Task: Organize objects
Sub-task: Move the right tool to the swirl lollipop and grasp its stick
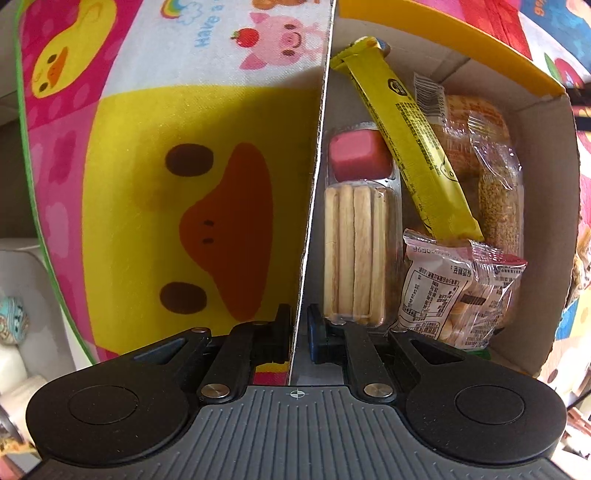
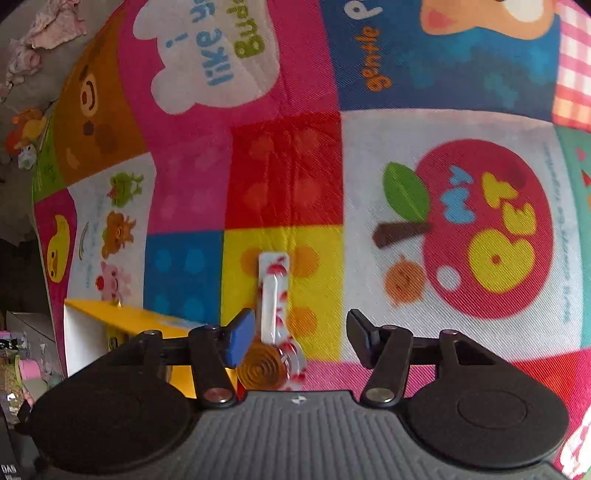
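A cardboard box with a yellow outside (image 1: 546,184) holds several snacks: a long yellow stick packet (image 1: 406,136), a tray of biscuit sticks (image 1: 354,254) with pink dip (image 1: 356,155), a clear cookie packet (image 1: 450,295) and a sesame bar (image 1: 498,206). My left gripper (image 1: 298,332) points straight down and is shut on the box's thin side wall (image 1: 317,147). In the right wrist view a wrapped spiral lollipop (image 2: 264,365) lies on the mat. It sits between the fingers of my right gripper (image 2: 301,338), close to the blue left pad (image 2: 236,339), and the pads do not press on it. The yellow box (image 2: 122,321) stands just to the left.
A colourful cartoon play mat (image 2: 284,166) covers the floor under everything. A white container (image 1: 22,295) with small items sits beyond the mat's green edge on the left. Small toys (image 2: 26,136) and crumpled cloth (image 2: 48,26) lie off the mat at the far left.
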Demonstrator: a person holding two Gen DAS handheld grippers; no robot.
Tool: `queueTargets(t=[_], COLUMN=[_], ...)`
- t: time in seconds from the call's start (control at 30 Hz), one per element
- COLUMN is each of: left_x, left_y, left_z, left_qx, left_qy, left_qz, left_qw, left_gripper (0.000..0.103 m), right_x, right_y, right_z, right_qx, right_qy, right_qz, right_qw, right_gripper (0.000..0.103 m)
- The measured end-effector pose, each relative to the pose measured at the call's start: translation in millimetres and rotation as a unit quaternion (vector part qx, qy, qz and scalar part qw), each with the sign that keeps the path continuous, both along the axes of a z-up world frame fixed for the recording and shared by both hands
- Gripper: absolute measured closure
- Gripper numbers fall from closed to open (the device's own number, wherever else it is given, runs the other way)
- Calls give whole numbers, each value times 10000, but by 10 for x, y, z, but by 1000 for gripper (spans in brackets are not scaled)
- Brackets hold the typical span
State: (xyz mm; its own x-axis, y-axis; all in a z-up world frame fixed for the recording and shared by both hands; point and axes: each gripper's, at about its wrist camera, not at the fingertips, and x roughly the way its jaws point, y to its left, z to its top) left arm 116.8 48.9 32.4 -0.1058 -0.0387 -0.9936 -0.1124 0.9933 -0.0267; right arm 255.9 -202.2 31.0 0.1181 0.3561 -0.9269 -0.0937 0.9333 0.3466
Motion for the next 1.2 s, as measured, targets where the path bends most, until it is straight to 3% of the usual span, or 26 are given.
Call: queueTargets(t=[0.17,0.33,0.47,0.67,0.77,0.93,1.07,1.2], left_x=[-35,-63,-18,18,53,70,76,-17], left_y=[-7,-3,30,5,-11,-47,2,58], left_z=[8,9,-30,-100,-130,-125,-54,-33], left_qx=[-30,-84,-140,-265,-315,-349,-388,-384], left_qy=[-30,-25,0,40,90,73,37,7], left_qz=[76,-21,-234,-635,-767,-814,-621,-385], left_qw=[10000,10000,9996,9976,9965,9960,9973,9985], left_gripper=[92,92,92,92,91,92,92,92], right_x=[229,125,-90,-524,-659,-753,-612,-401], right_y=[280,382,174,-254,-422,-287,-177,120], right_z=[-40,-125,-149,-139,1,220,209,70], right_qx=[-297,-662,-640,-1071,-765,-467,-75,-102], right_qy=[-172,-202,-48,208,137,-79,66,20], right_qz=[382,738,474,-50,-385,-124,-191,317], right_qw=[9987,9949,9968,9940,9962,9988,9998,9994], right_gripper=[51,51,51,51,51,51,51,51])
